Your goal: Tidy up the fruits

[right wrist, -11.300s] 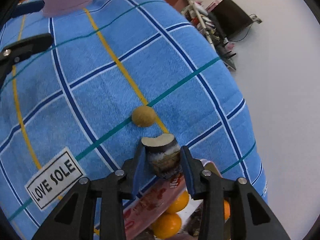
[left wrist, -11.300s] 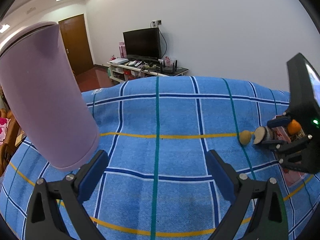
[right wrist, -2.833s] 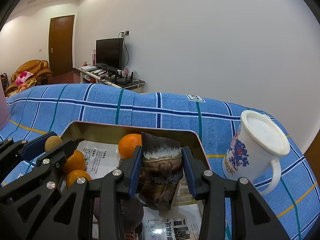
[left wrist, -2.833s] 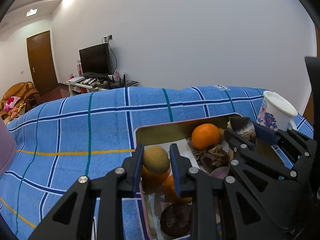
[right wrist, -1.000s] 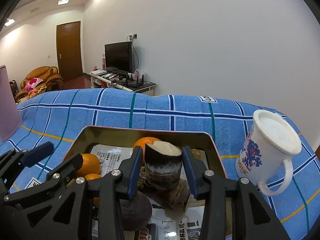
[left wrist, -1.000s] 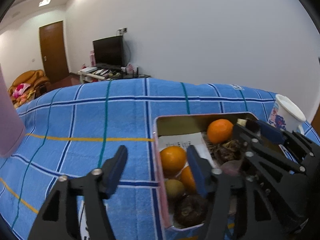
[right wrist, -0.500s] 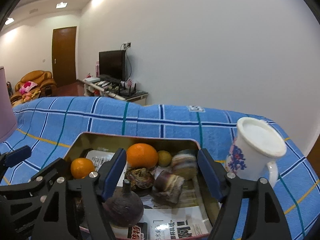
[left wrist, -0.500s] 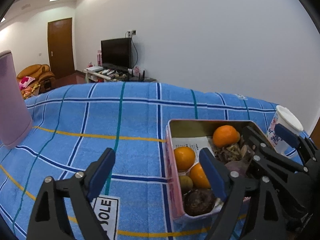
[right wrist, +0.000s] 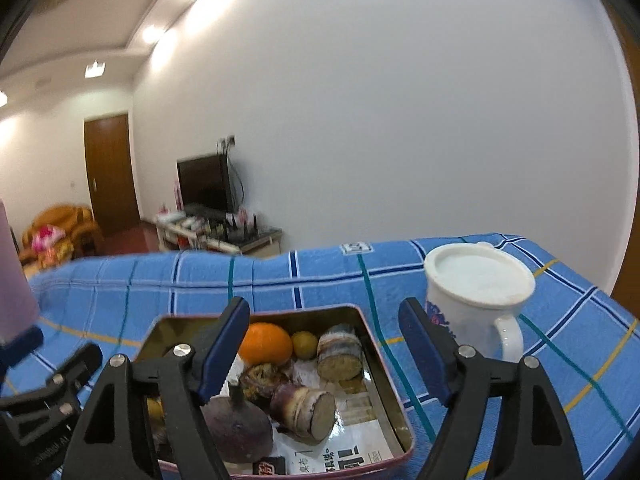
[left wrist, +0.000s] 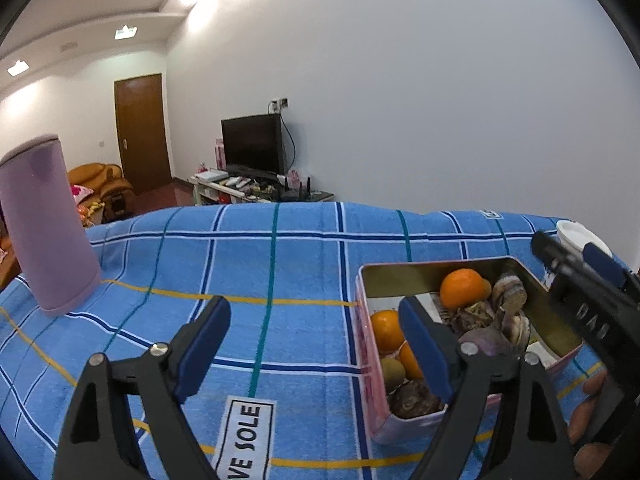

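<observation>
Both grippers hang released with nothing between their fingers: the left gripper over the blue checked cloth on the bench, beside the tin's near wall; the right gripper above the tin, close to the white mug. Inside the paper-lined tin lie oranges, a small brownish fruit, two cut root pieces, and a dark purple bulb. Far to the left stands a tall pink cylinder, well apart from the tin.
</observation>
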The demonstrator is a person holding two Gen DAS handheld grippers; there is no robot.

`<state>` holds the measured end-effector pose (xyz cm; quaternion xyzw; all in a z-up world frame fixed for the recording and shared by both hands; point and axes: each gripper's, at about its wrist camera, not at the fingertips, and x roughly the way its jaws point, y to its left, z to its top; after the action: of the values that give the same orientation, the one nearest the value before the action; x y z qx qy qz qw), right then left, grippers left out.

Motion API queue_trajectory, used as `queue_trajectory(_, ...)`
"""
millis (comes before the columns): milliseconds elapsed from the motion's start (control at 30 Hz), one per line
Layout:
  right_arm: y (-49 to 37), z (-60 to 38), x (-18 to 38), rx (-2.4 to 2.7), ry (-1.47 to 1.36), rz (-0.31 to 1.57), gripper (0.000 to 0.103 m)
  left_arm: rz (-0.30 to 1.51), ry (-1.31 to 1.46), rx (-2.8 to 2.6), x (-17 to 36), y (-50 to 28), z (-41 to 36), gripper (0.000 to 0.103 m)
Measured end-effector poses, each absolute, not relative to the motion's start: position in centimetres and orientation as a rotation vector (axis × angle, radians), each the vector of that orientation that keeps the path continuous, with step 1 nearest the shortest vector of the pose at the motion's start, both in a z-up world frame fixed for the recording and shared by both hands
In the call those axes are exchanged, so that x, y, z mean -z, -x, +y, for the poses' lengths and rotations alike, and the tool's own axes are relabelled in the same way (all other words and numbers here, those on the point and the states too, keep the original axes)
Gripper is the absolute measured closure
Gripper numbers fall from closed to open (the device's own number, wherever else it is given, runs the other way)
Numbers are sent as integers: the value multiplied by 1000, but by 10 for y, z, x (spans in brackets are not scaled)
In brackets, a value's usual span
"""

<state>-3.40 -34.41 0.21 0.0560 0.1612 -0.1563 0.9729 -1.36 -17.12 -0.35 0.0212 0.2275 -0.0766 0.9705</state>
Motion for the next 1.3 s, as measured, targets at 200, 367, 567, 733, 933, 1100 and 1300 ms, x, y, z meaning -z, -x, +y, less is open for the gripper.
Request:
queue_trajectory(200, 49, -339, -4, 321, -121, 266, 25, 433, -36, 131, 5, 25, -164, 12)
queue_trajectory(367, 56, -326, -4, 313, -94, 255, 25, 426, -37, 127, 5, 30, -159, 10)
queue_trajectory(567, 63, -318, -5, 319, -70, 243, 25, 401, -56, 130, 4, 40, -156, 6)
queue_trajectory(733, 72, -316, -6, 331, -69, 231, 25, 382, -72, 134, 3, 48, -156, 4)
queue_trajectory(933, 83, -312, -7, 347, -51, 215, 25, 369, -71, 142, 2, 57, -153, 2)
queue_trajectory(1100, 93, -304, -9, 351, -27, 203, 25, 359, -68, 150, 1, 63, -149, 0)
queue_trajectory(1300, 112, -300, -11, 360, -13, 176, 25, 356, -67, 159, 1, 70, -146, 0)
